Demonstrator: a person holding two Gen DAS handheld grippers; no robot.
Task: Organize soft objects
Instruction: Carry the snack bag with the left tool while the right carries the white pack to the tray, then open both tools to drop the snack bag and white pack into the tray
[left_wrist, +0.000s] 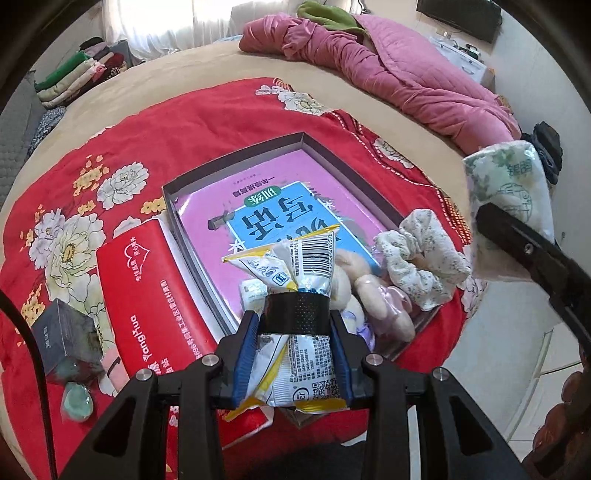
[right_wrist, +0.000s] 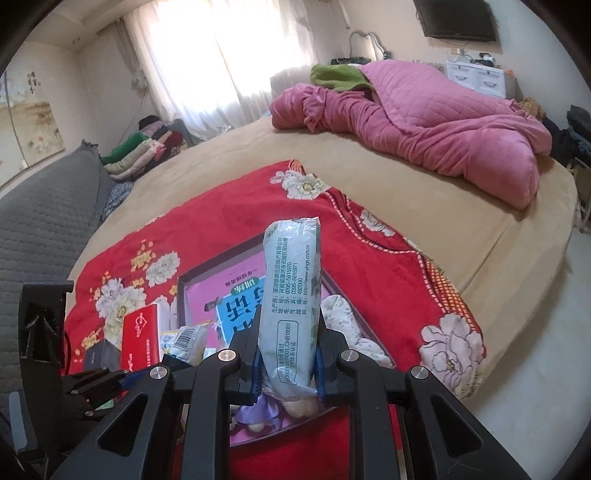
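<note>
Left tongs (left_wrist: 293, 314) pinching snack packet (left_wrist: 295, 266) above box (left_wrist: 236, 158) | right tongs (right_wrist: 286, 354) pinching tissue pack (right_wrist: 291, 295) above box | both light, squashy, slippery film; grip mid-body

A book (left_wrist: 280, 206) lies in the tray (left_wrist: 236, 162), tissue box (left_wrist: 147, 288) left, apparently touching.

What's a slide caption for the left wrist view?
Left tool clamps a crumpled snack packet above the shallow box on the red floral blanket.
</note>
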